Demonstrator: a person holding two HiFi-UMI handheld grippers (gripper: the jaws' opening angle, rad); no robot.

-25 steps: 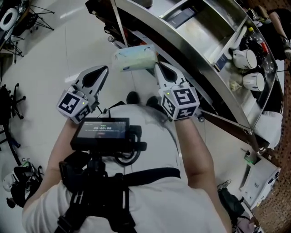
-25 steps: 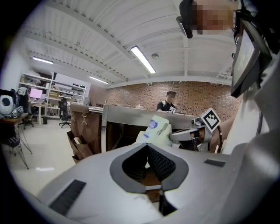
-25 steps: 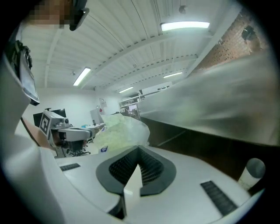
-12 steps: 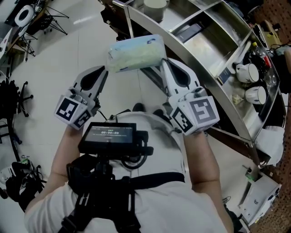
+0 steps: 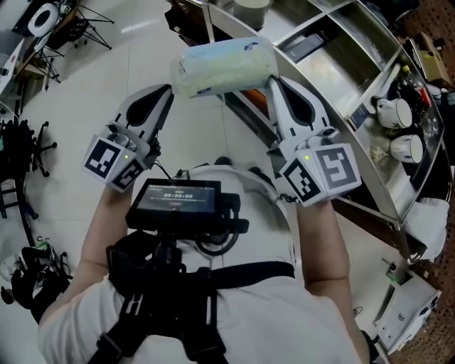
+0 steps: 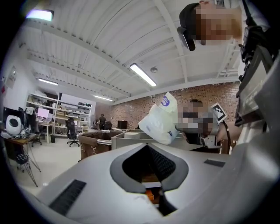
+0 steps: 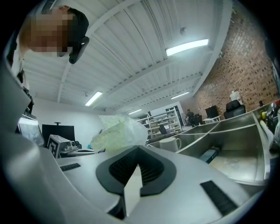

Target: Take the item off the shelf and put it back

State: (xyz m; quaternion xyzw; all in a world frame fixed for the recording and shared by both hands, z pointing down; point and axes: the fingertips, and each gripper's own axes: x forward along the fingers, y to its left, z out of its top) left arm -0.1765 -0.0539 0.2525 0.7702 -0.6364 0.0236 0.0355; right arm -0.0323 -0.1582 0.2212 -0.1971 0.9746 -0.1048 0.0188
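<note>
A soft pack (image 5: pixel 226 65) in clear wrap, pale green and white, hangs in the air in front of the steel shelf (image 5: pixel 341 78). It is squeezed between my two grippers. My left gripper (image 5: pixel 167 91) touches its left end and my right gripper (image 5: pixel 272 79) its right end. Both sets of jaws are shut, and the pack lies outside them, against the tips. In the left gripper view the pack (image 6: pixel 161 122) sits just past the shut left gripper (image 6: pixel 148 146). In the right gripper view the pack (image 7: pixel 116 131) rests at the tip of the right gripper (image 7: pixel 139 148).
The curved steel shelf holds a white mug (image 5: pixel 249 11), a dark flat box (image 5: pixel 302 46) and two white cups (image 5: pixel 389 112) further right. In the right gripper view the mug (image 7: pixel 169 143) and a blue box (image 7: pixel 209 154) stand in the shelf bays. Tripods and chairs stand on the floor at left.
Both grippers have lifted the pack up and slightly right, closer to the shelf's upper bays. The grip between the two tips is unchanged.
</note>
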